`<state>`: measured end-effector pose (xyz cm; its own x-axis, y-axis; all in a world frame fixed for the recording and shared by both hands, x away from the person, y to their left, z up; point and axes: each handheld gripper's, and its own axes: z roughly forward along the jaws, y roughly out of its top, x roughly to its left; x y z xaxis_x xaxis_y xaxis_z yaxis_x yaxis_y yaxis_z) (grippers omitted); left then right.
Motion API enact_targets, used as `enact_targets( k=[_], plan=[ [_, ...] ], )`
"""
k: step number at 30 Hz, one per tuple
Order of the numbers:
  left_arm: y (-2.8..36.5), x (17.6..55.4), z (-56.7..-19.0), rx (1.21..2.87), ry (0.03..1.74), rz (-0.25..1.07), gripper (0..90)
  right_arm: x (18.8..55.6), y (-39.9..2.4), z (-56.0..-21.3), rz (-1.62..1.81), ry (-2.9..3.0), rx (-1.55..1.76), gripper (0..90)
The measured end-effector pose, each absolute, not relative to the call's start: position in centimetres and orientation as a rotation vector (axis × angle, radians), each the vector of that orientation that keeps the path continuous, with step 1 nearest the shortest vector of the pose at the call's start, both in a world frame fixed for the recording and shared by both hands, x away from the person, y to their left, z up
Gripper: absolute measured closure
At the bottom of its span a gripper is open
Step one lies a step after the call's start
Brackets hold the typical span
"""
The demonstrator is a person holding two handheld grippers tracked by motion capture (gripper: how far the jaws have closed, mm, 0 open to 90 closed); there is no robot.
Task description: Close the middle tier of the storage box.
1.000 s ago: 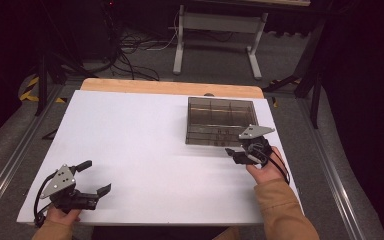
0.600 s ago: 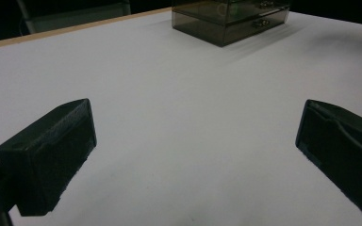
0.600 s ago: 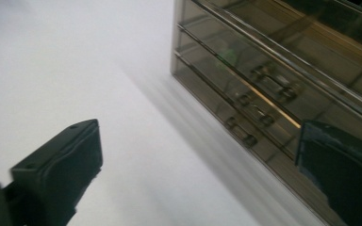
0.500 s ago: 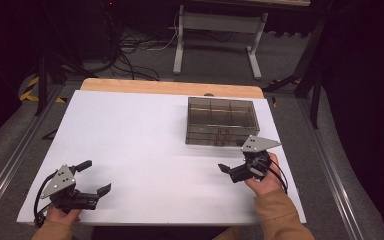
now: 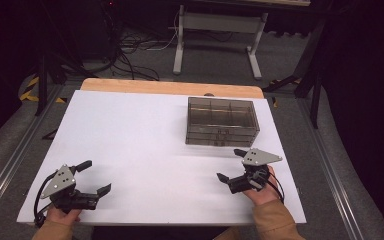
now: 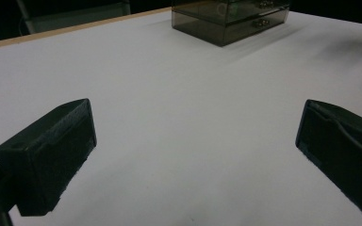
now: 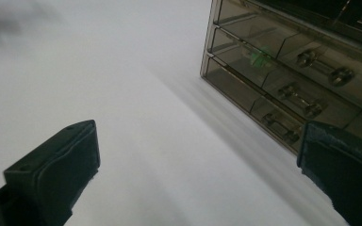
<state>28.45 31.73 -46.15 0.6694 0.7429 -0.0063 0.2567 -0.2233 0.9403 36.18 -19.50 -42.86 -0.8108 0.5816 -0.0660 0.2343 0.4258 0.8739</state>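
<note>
Resting low over the white tabletop (image 5: 145, 145), the right gripper (image 5: 231, 164) is standing wide with nothing between its black jaws, having just been opening. It is sitting near the front of the smoky translucent plastic drawer organiser (image 5: 222, 121), apart from it. In the right gripper view, that organiser's stacked drawers with small metal pulls (image 7: 311, 66) are showing just ahead of the jaws. At the near left corner, the left gripper (image 5: 96, 176) is likewise gaping wide and holding nothing, well apart from the organiser (image 6: 231, 21).
</note>
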Motion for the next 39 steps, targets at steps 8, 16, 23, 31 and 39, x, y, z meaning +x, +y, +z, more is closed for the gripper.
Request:
enact_targets(
  k=[8, 16, 23, 31, 39],
  plan=[
    [31.7, 28.4, -46.1, 1.79, 0.8, 0.553, 0.2, 35.5, -20.0, -44.9, 1.432, 2.283, 0.711, 0.0],
    [31.7, 28.4, -46.1, 1.794, 0.797, 0.558, 0.1, 35.0, -20.6, -45.9, 1.456, 2.263, 0.751, 0.0],
    [31.7, 28.4, -46.1, 1.793, 0.796, 0.559, 0.1, 34.4, -20.7, -46.4, 1.466, 2.257, 0.76, 0.0],
    [31.6, 28.4, -46.2, 1.794, 0.794, 0.561, 0.2, 34.0, -20.3, -46.9, 1.431, 2.259, 0.763, 0.0],
    [31.6, 28.4, -46.2, 1.795, 0.794, 0.562, 0.1, 34.3, -20.3, -46.9, 1.457, 2.249, 0.778, 0.0]
  ],
)
